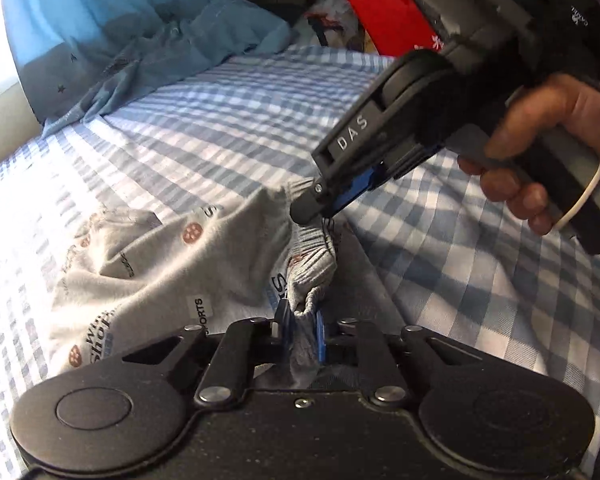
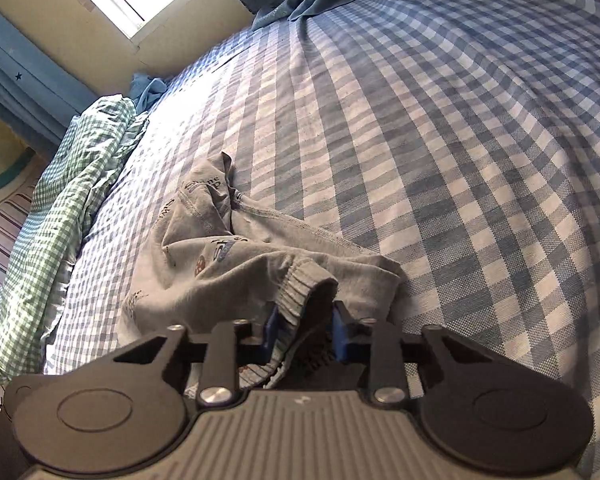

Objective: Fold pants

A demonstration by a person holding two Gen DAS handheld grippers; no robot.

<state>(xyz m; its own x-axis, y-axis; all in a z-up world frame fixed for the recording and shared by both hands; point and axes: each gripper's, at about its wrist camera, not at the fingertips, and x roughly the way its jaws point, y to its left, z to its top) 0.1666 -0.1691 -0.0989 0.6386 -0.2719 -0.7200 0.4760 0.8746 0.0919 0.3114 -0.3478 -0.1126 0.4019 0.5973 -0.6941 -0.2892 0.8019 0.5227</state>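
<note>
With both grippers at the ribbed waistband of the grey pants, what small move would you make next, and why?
Probably draw the left gripper and right gripper apart to stretch the waistband flat. Both seem closed on it, while the grey pants lie bunched on the checked bedsheet.

Blue checked bedsheet [image 2: 440,128], green checked blanket [image 2: 68,208], starred curtain [image 1: 80,12], red bag [image 1: 384,12]

The right gripper [image 1: 320,208] has "DAS" in white letters on its finger. On the grey pants [image 1: 160,272] there's a small white patch reading "SPORTS", printed just beside bigger lettering that's too creased to read.
</note>
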